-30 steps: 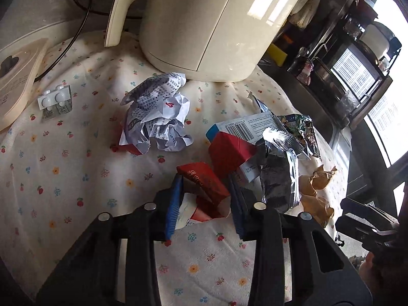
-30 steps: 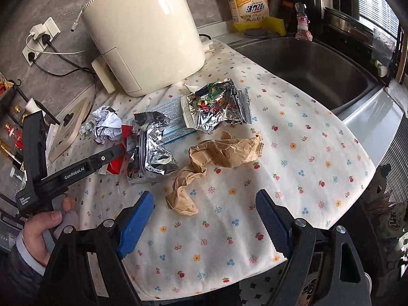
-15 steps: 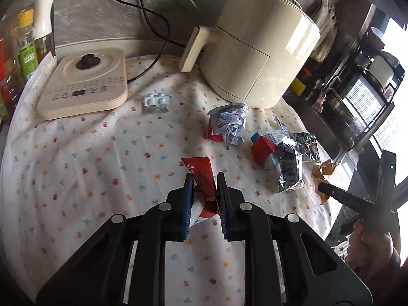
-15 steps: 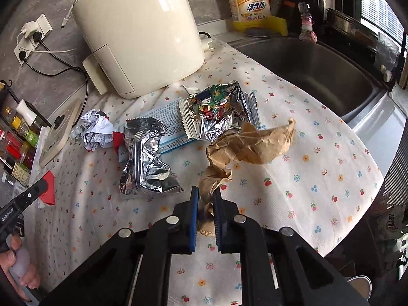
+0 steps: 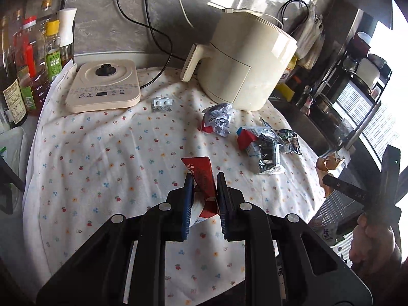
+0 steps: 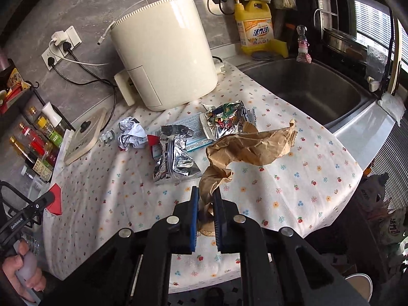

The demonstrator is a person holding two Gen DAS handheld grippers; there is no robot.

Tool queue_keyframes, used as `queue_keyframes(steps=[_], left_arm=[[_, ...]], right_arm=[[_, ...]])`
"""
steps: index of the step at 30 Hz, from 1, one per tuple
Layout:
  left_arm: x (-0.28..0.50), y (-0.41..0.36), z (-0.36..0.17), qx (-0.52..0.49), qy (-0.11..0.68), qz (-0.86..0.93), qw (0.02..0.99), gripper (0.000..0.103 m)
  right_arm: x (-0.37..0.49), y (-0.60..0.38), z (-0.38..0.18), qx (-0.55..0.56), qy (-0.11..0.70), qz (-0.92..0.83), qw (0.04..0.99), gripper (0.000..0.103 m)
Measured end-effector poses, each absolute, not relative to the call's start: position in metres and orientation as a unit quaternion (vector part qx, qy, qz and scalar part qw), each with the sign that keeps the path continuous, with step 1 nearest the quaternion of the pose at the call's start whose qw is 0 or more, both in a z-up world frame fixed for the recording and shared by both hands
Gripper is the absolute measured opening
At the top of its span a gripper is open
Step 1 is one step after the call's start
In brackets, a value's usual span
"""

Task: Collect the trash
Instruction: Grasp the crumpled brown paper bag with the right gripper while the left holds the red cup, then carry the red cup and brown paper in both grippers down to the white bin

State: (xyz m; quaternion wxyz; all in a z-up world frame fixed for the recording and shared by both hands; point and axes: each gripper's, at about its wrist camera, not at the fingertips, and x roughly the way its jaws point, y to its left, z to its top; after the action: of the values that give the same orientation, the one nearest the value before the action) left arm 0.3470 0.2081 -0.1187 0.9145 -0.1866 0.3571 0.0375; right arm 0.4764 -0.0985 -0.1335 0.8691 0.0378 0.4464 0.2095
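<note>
Red wrapper and crumpled brown paper held aloft.

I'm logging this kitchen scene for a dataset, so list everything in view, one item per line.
red wrapper: 1, red, in left gripper
paper bag: 1, brown, in right gripper
foil wrappers: 2, silver, mid cloth
crumpled paper: 1, white, near air fryer
pill pack: 1, silver, by cooker base
air fryer: 1, cream, back of cloth
cooker base: 1, cream, back left
soap bottle: 1, yellow, by sink
sink: 1, steel, right
left gripper: 1, black, shut
right gripper: 1, black, shut
</note>
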Motion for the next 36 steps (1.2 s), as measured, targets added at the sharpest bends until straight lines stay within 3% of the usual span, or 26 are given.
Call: queue_keyframes(steps=[16, 36], left_arm=[[0.330, 0.045, -0.099, -0.176, 0.342, 0.025, 0.923, 0.019], [0.339, -0.164, -0.149, -0.139, 0.410, -0.120, 0.893, 0.019]], right_arm=[[0.420, -0.227, -0.096, 0.070, 0.420, 0.291, 0.857, 0.011], [0.349, -0.430, -0.138, 0.125, 0.458, 0.171, 0.863, 0.011]])
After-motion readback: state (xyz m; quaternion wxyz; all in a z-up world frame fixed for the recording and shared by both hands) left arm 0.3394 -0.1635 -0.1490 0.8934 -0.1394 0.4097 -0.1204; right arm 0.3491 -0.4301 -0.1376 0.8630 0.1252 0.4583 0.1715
